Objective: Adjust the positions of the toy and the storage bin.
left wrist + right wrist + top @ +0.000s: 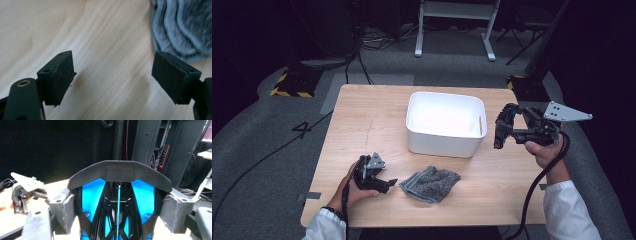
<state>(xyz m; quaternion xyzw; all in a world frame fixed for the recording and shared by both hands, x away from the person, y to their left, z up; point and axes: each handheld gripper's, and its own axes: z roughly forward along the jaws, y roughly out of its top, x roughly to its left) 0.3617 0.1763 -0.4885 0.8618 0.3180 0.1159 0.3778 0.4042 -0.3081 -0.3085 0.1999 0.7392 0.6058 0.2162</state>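
A crumpled grey cloth (430, 183) lies on the wooden table (362, 120) near its front edge. My left gripper (390, 183) rests low on the table just left of the cloth and points at it. In the left gripper view its jaws (112, 65) stand open over bare wood, with the cloth (182, 27) beyond the right-hand pad (170, 77). My right gripper (508, 129) hovers at the table's right edge, right of the white bin (445, 122). It is shut on a black and blue plastic object (119, 195), which both pads touch.
The white bin is open-topped and looks empty from above. Beyond the table lie grey floor, cables and a white stand (457, 20). Dark equipment racks (160, 147) stand behind the held object. The left gripper (23, 191) appears small at the left.
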